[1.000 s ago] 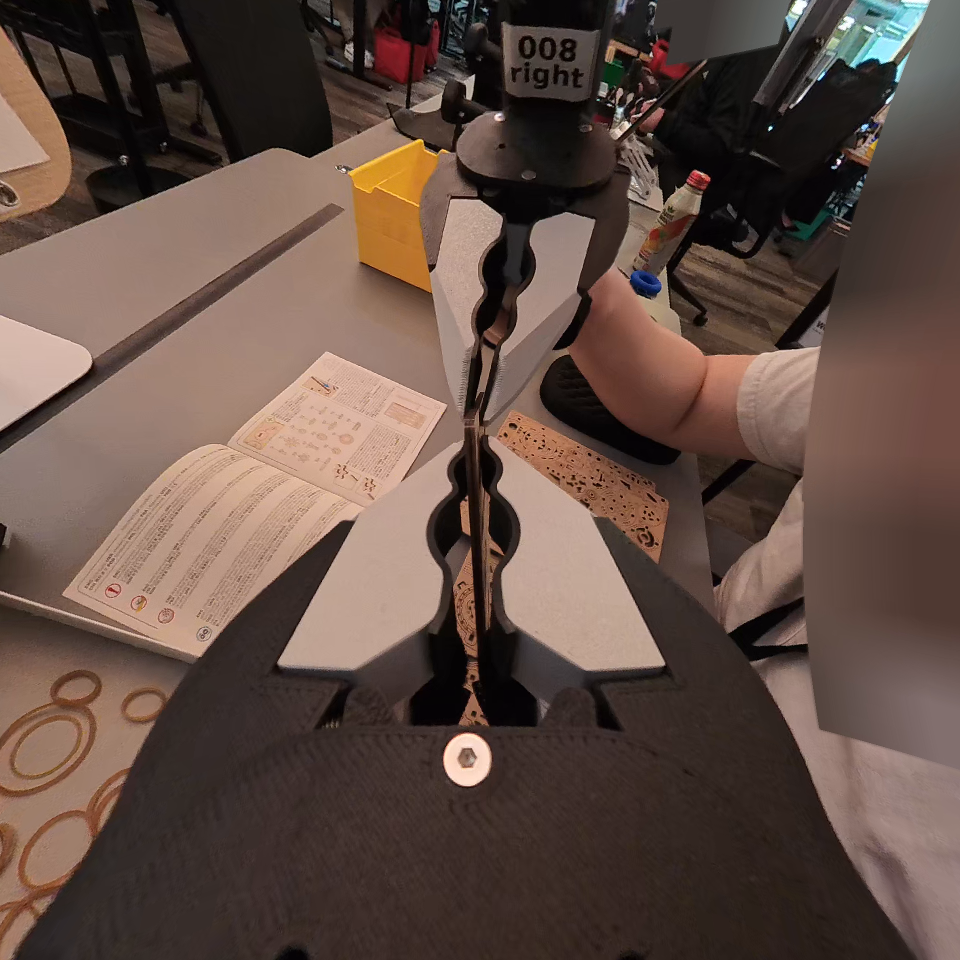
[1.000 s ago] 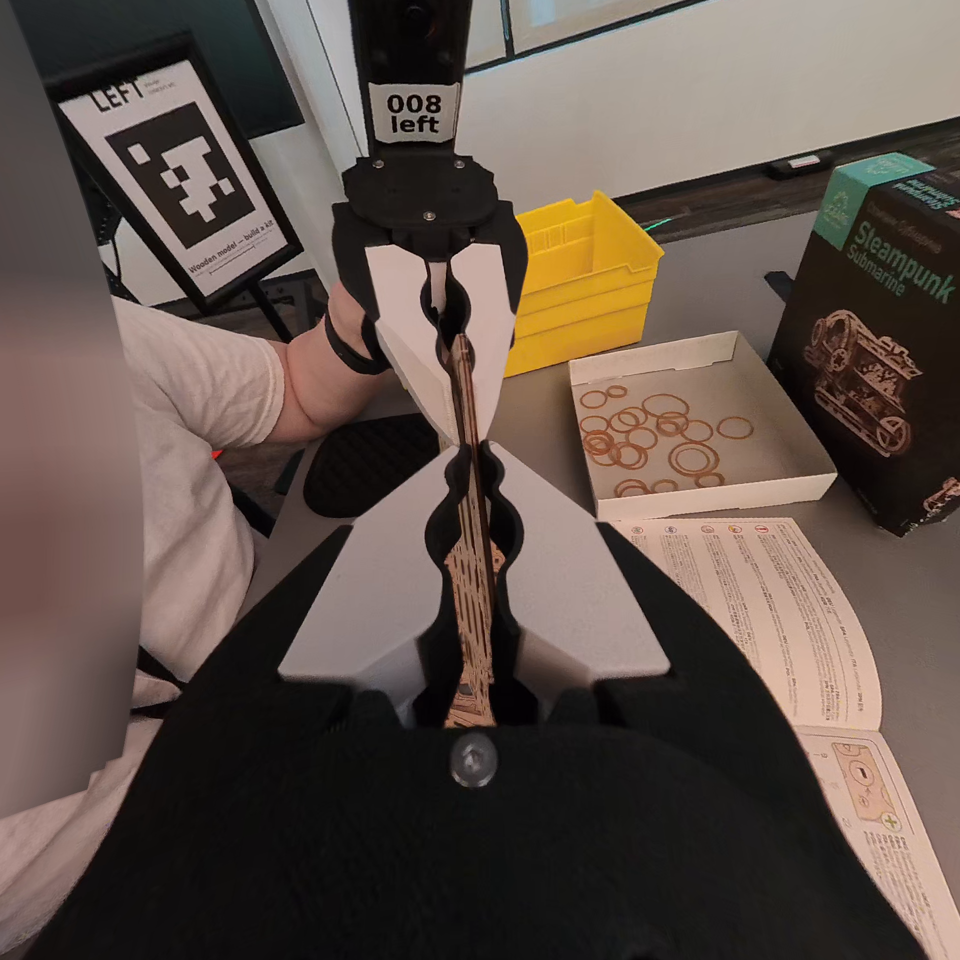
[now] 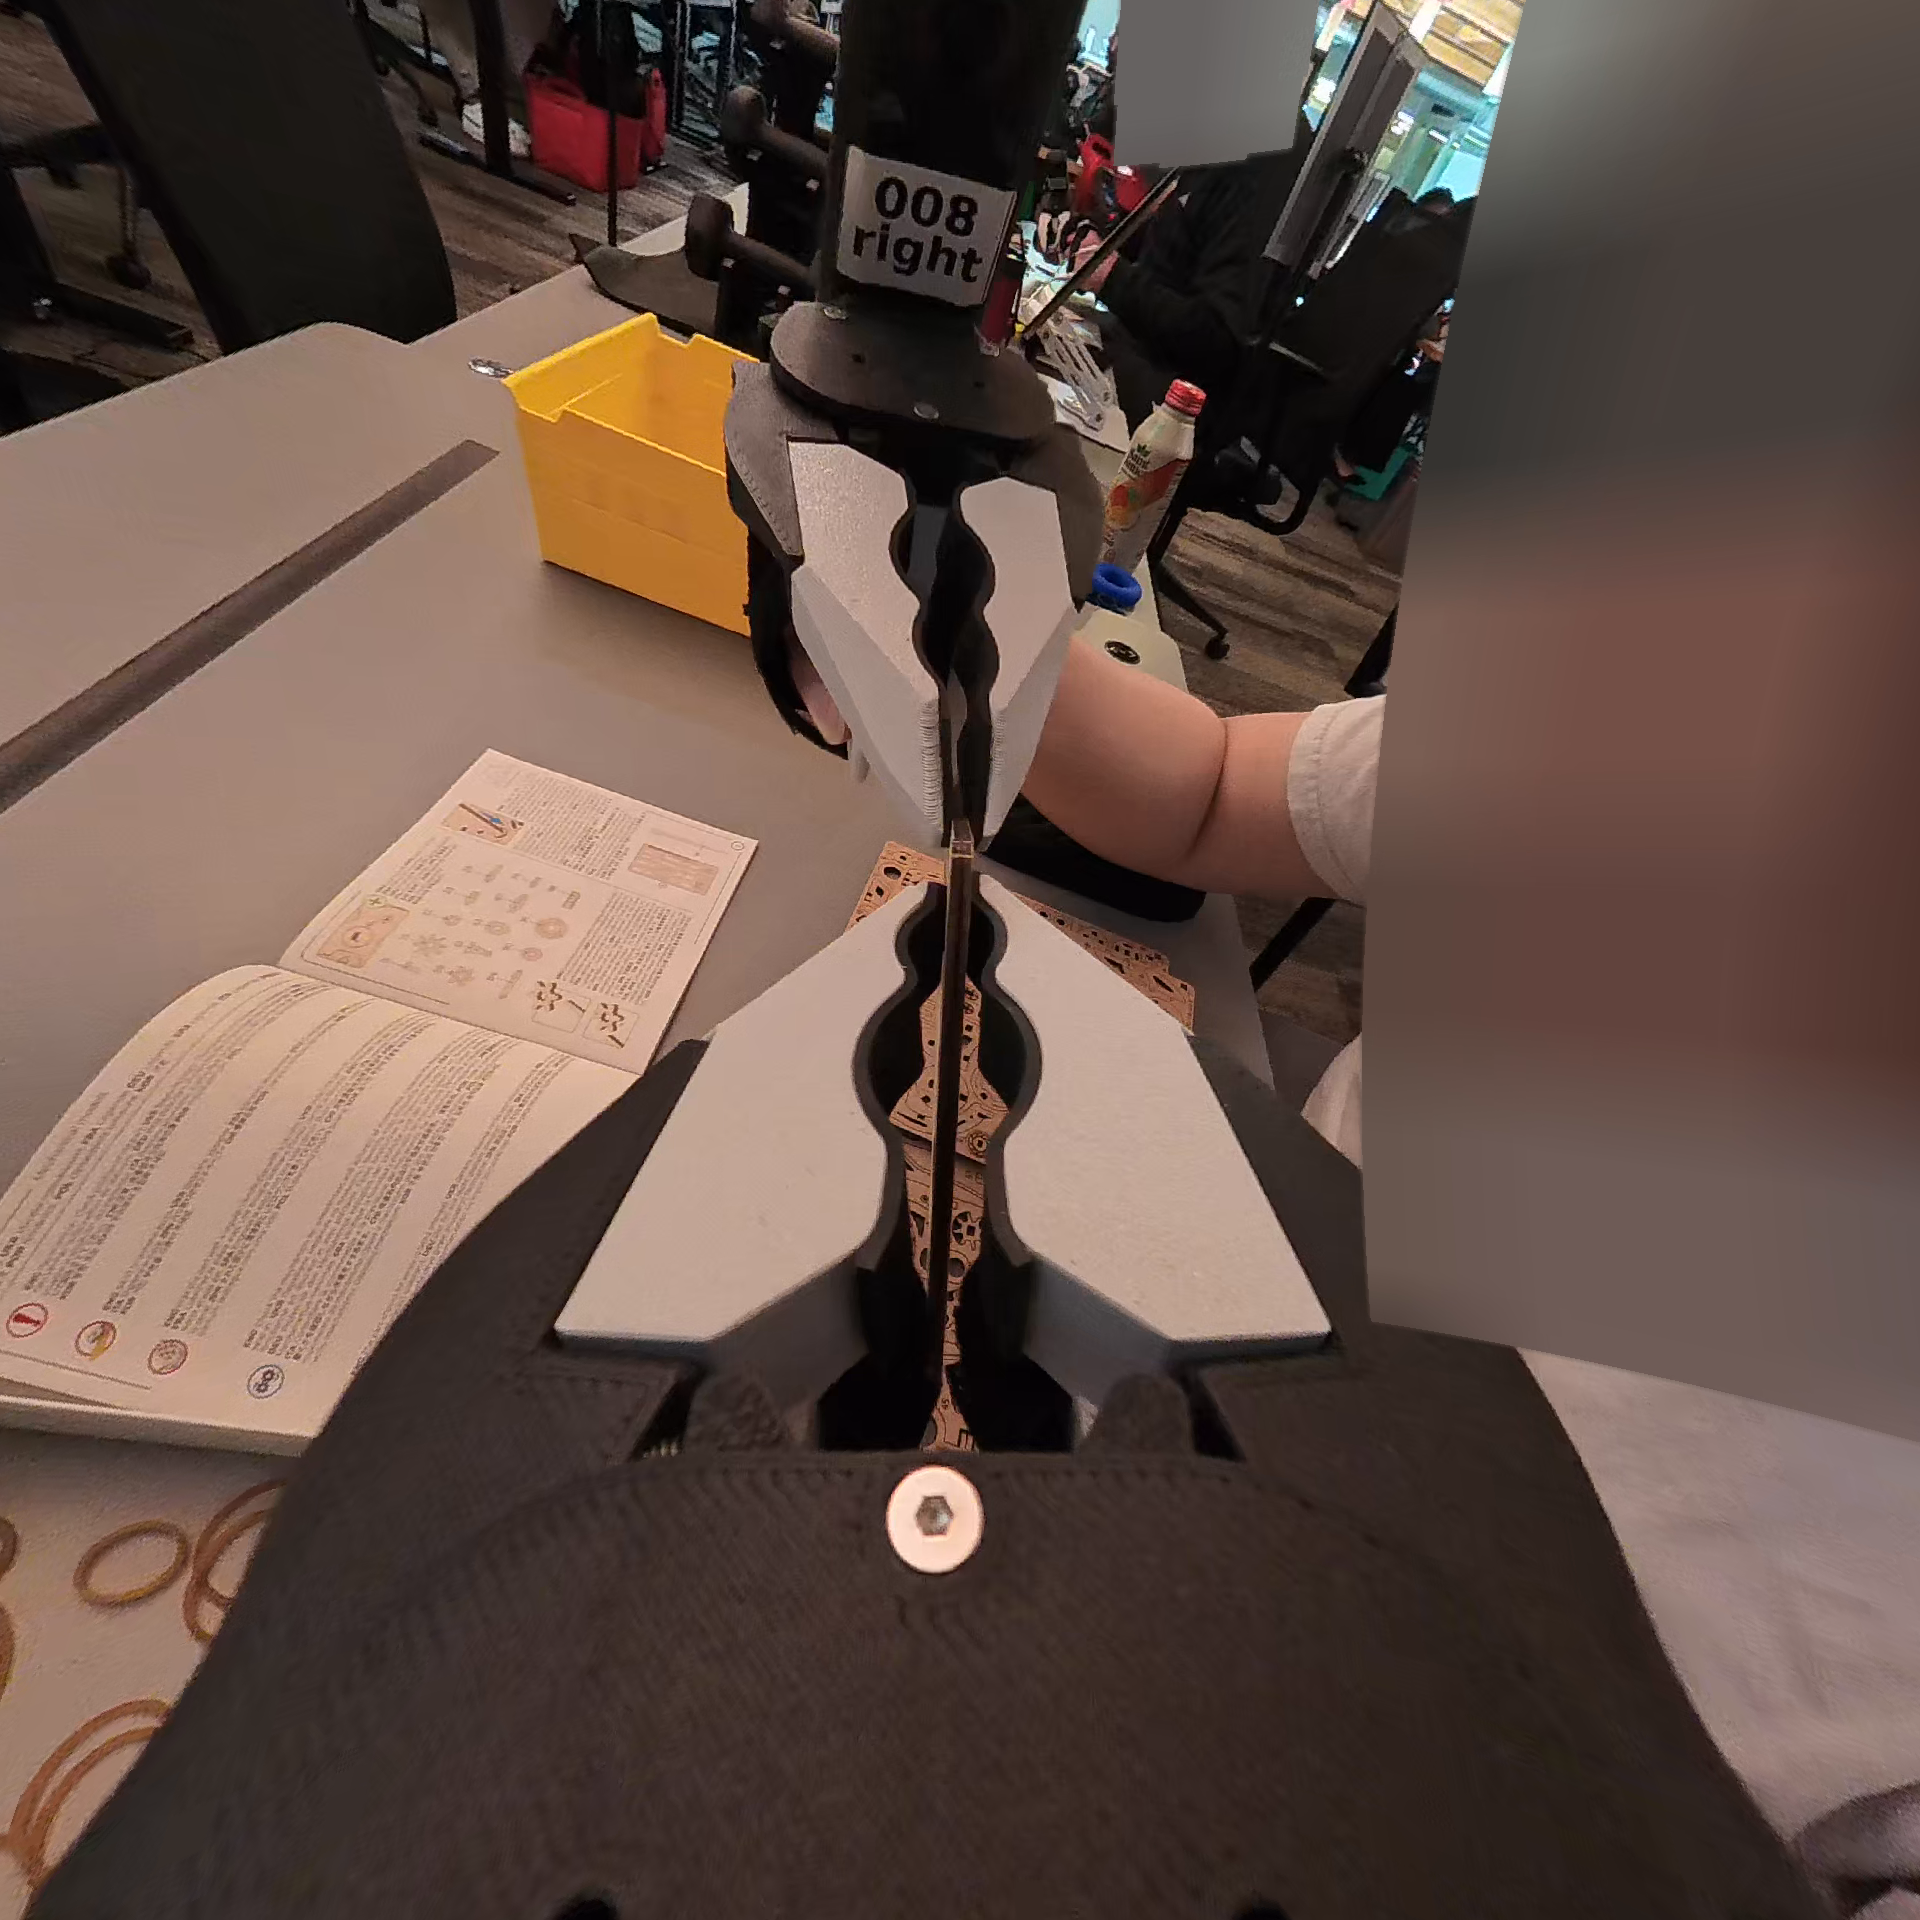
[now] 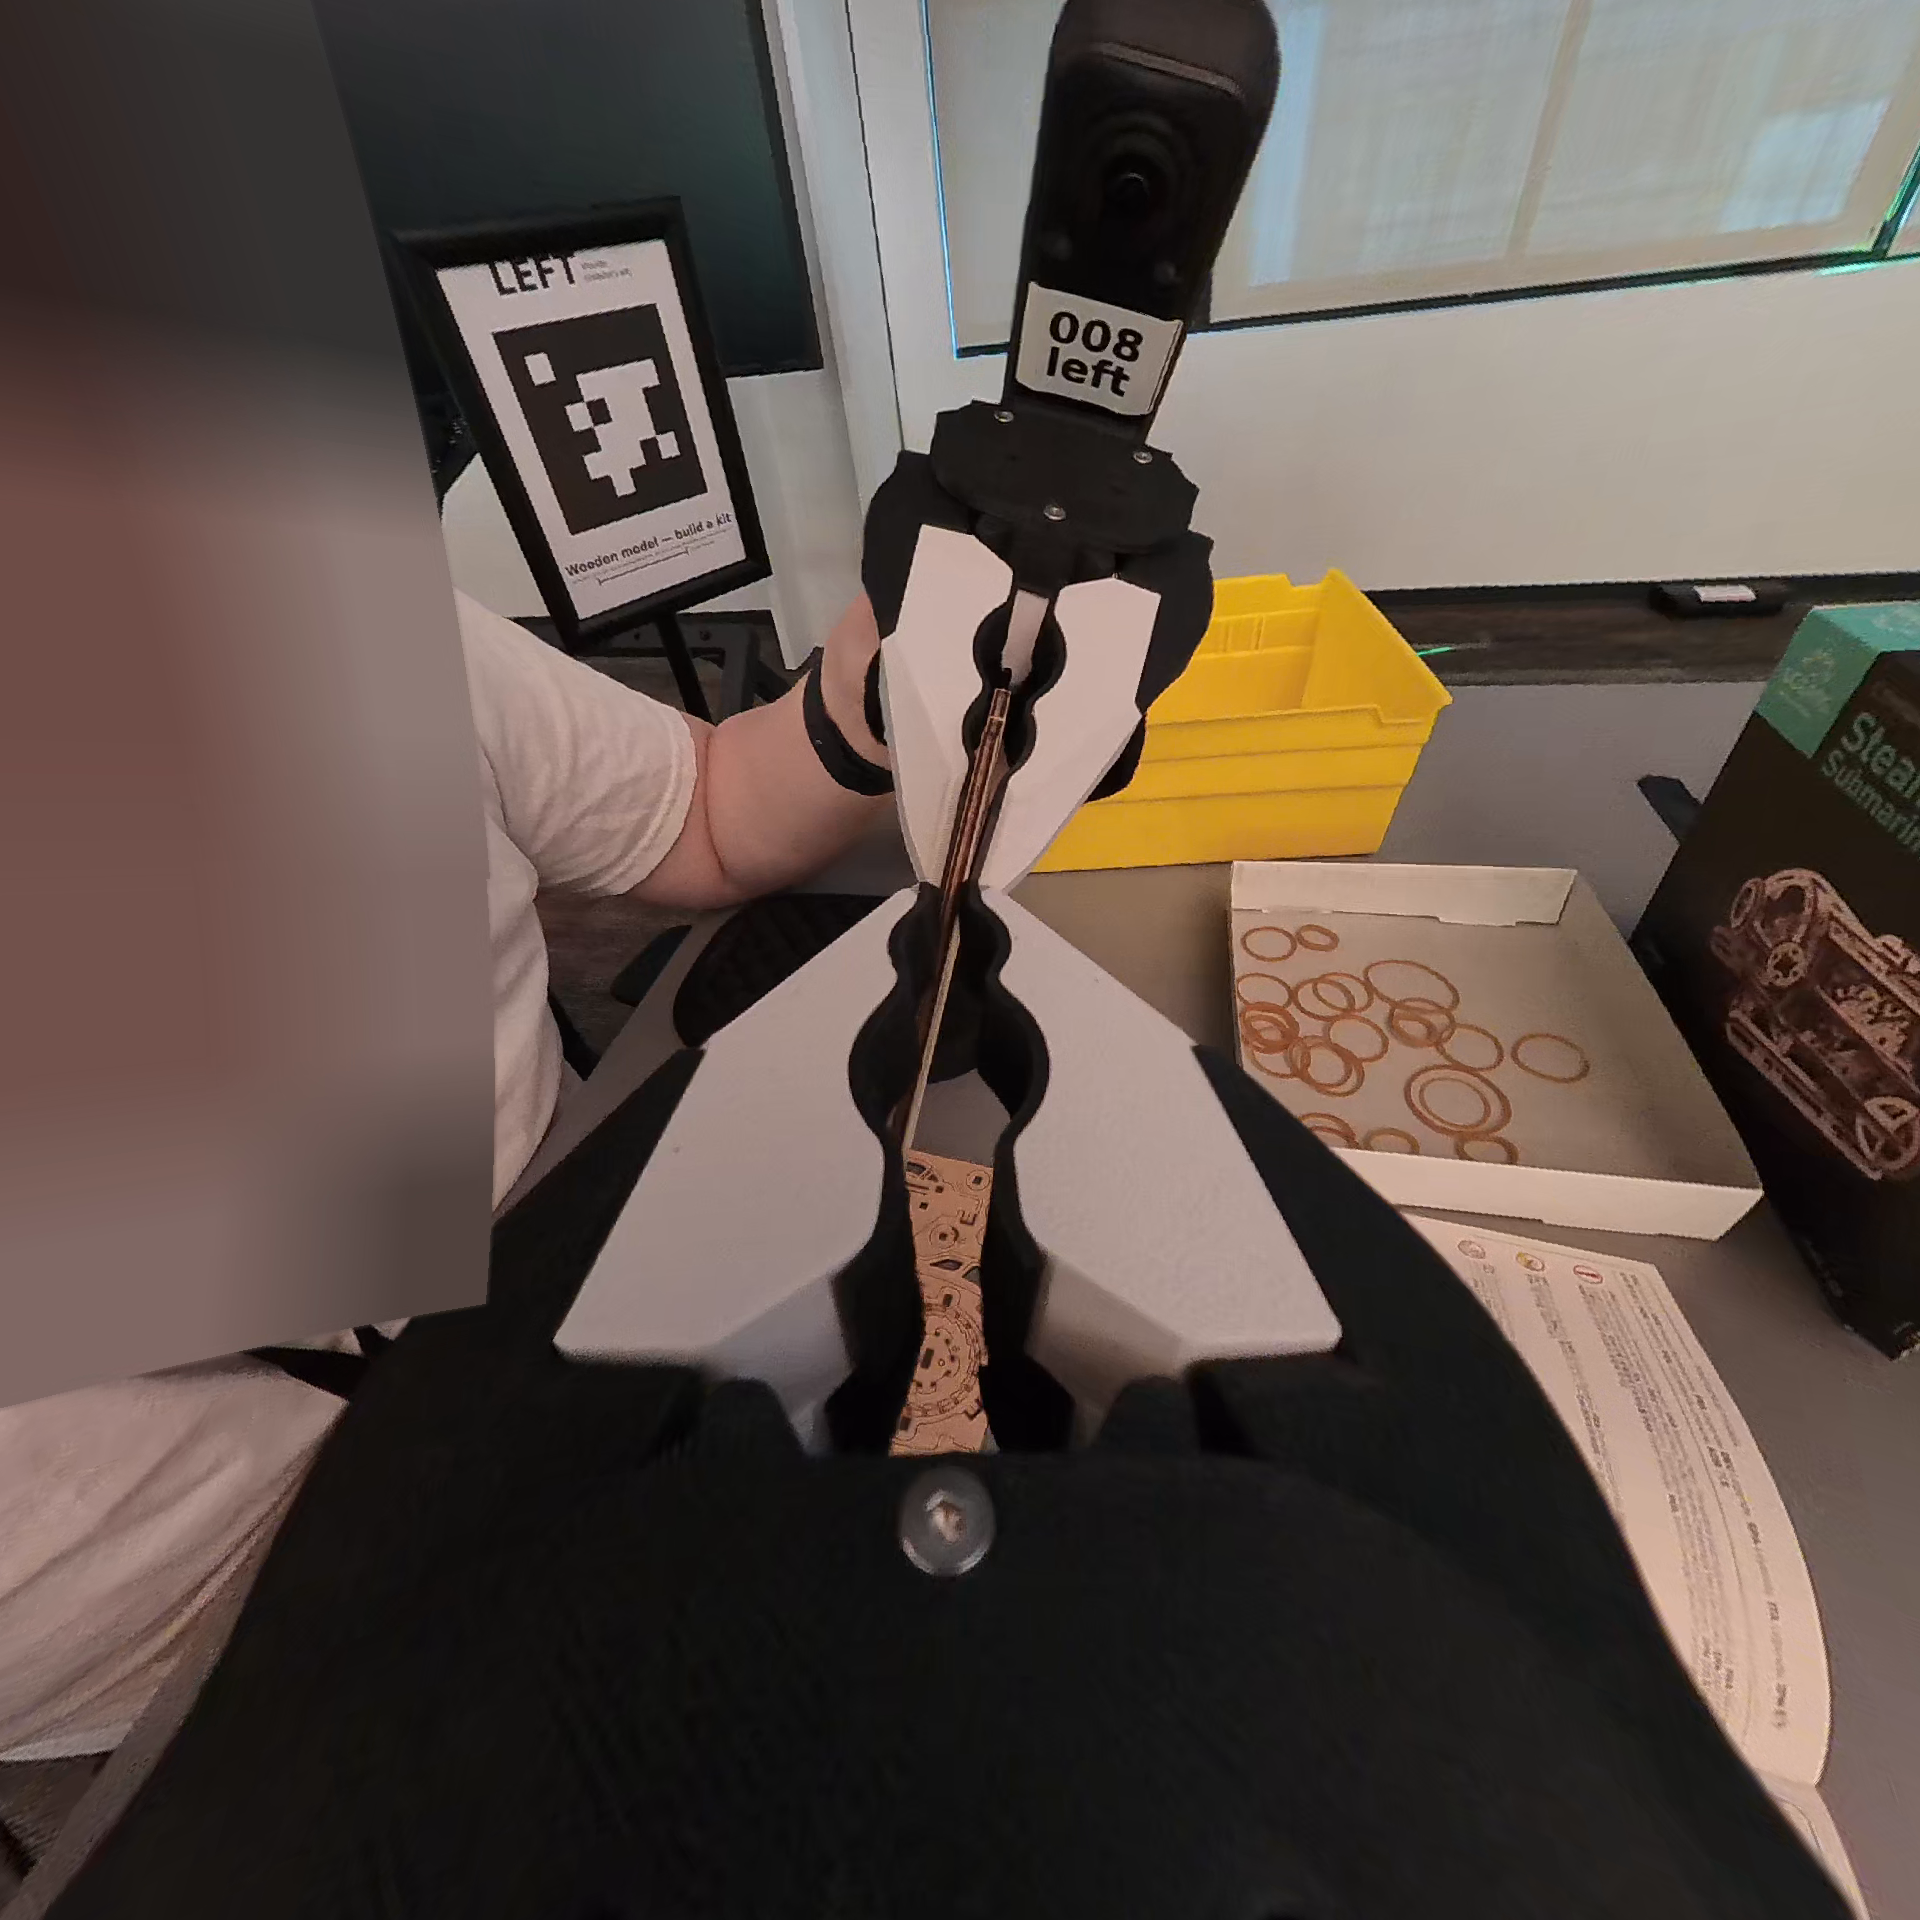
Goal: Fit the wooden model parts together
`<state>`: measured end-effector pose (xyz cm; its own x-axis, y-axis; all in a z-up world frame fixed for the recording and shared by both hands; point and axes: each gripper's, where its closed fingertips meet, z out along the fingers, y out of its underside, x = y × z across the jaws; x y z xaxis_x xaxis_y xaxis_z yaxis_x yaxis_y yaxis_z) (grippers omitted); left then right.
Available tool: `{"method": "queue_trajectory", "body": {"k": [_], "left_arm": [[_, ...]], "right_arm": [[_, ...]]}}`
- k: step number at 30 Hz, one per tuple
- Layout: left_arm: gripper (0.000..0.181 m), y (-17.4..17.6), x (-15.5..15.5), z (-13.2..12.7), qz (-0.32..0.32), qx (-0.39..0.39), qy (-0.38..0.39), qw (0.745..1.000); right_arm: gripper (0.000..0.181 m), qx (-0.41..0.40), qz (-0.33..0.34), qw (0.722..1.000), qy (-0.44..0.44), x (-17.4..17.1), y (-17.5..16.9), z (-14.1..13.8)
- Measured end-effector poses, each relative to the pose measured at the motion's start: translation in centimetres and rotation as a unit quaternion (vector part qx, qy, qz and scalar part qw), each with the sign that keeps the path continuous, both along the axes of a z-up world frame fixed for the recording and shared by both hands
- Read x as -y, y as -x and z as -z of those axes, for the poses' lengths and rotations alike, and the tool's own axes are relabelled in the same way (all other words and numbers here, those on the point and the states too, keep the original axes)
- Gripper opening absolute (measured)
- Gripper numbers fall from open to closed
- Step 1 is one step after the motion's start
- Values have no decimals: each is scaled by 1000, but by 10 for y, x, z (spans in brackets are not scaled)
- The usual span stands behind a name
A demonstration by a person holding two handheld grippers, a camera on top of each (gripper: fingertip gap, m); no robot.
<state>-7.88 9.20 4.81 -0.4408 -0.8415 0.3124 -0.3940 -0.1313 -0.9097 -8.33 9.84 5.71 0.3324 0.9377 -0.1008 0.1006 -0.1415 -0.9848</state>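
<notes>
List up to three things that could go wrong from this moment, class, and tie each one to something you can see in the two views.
1. Both the left claw and right claw pinch one thin wooden sheet edge-on above the table; uneven pulling might snap it.
2. Each claw grips only an end, so the sheet might slip and fall.
3. The open booklet and another wooden sheet lie just below; a drop could scatter small parts there.

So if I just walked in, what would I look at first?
Probably the two grippers meeting tip to tip above the table, the left gripper and the right gripper, both shut on one thin wooden sheet held edge-on between them. After that, the bright yellow bin behind them and the white tray of rubber bands beside it.
</notes>
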Motion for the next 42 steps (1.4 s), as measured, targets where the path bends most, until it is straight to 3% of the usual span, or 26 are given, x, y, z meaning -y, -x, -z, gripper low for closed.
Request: {"method": "queue_trajectory", "body": {"k": [9,20,25,42], "left_arm": [[1,-5,-13,12,-64,-10,-102,993],[1,-8,-22,22,-84,-26,-122,989],[0,-6,-18,18,-67,-27,-99,992],[1,-10,-16,17,-63,-14,-84,994]], "right_arm": [[2,28,44,997,51,-16,-6,13],[2,6,61,990,124,-25,-9,22],[2,25,53,998,23,-20,-5,15],[1,15,60,997,35,-20,-4,11]]}}
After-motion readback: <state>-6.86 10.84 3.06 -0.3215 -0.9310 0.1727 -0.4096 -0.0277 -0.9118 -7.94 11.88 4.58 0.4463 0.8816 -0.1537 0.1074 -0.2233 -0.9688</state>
